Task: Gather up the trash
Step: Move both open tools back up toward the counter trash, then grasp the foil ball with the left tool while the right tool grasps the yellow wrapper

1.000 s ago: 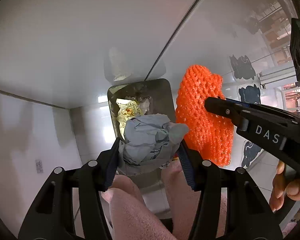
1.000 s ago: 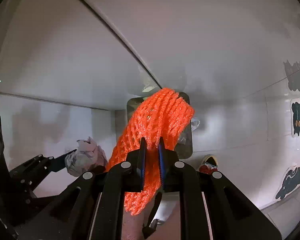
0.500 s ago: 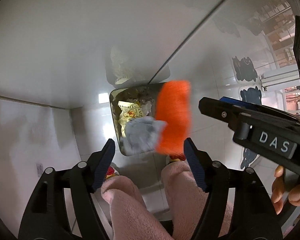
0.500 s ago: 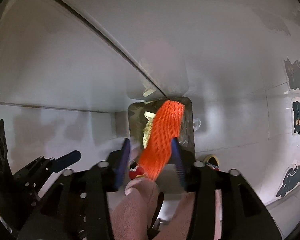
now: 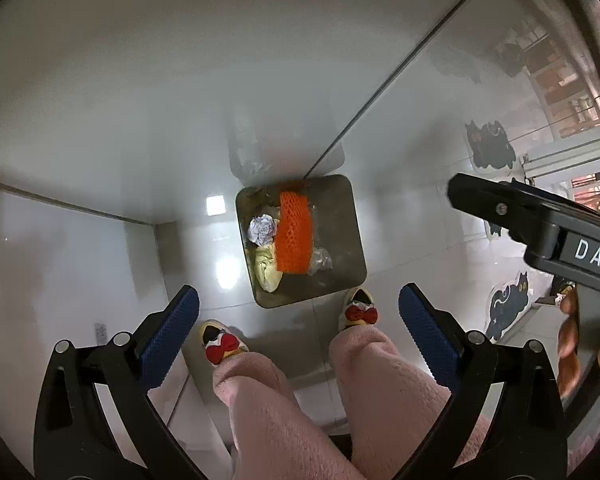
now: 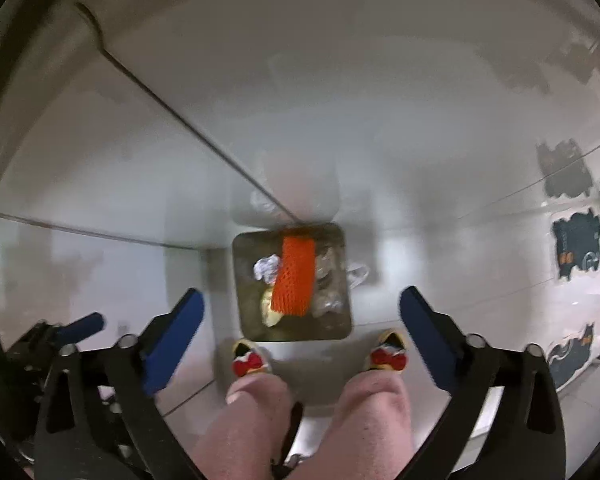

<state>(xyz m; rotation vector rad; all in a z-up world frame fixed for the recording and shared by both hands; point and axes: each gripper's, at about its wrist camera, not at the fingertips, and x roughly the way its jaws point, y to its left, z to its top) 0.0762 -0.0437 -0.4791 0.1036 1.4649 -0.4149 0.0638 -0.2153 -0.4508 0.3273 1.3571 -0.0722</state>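
Observation:
A square metal trash bin (image 5: 346, 240) (image 6: 340, 330) stands on the white floor below both grippers. Inside it lie an orange foam net (image 5: 295, 236) (image 6: 294, 282), a crumpled grey paper ball (image 5: 262, 229) (image 6: 265, 267), yellowish wrapping (image 5: 266, 270) and clear plastic (image 5: 320, 260). My left gripper (image 5: 298, 320) is open and empty, high above the bin. My right gripper (image 6: 300, 316) is open and empty too, also above the bin; its body shows at the right of the left wrist view (image 5: 540, 224).
The person's pink-trousered legs (image 5: 284, 400) and slippers with red bows (image 5: 222, 344) stand right in front of the bin. White walls meet in a corner behind it. Dark cat-shaped floor mats (image 5: 508, 312) (image 6: 572, 248) lie to the right.
Both grippers opened. The grey paper ball dropped from the left gripper and the orange foam net from the right gripper; both now lie in the bin.

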